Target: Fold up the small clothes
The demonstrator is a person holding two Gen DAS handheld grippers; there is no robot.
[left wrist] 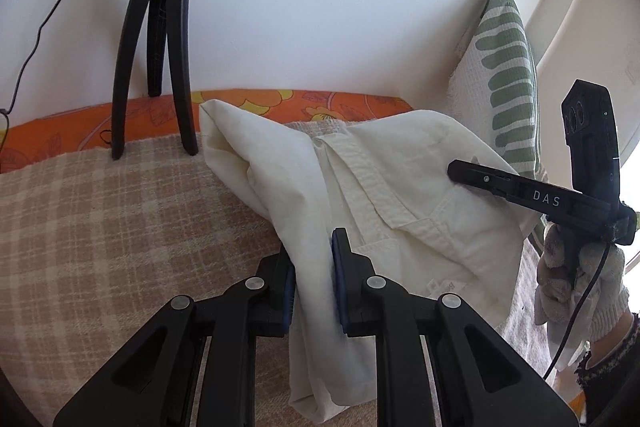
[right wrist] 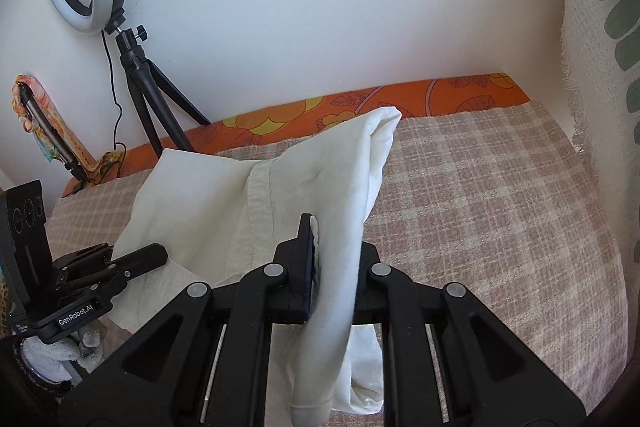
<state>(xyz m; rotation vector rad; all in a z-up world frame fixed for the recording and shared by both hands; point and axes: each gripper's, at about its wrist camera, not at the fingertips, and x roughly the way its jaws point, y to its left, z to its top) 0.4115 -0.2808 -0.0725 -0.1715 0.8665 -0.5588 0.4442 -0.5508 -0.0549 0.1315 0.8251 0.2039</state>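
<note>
While both pinch it, left gripper (left wrist: 314, 279) and right gripper (right wrist: 336, 267) hold crumpled cream shirt (left wrist: 400, 187) over checked woven blanket (left wrist: 100, 227).

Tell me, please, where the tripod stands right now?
In the left wrist view the tripod stands upper left, against the wall, feet on the checked blanket left of the shirt.

Setting: home bedroom. Bed with beige checked woven blanket (right wrist: 480, 211) over orange floral sheet (right wrist: 460, 95); green-leaf white cushion (left wrist: 504, 67) against white wall, beyond the fingers.
</note>
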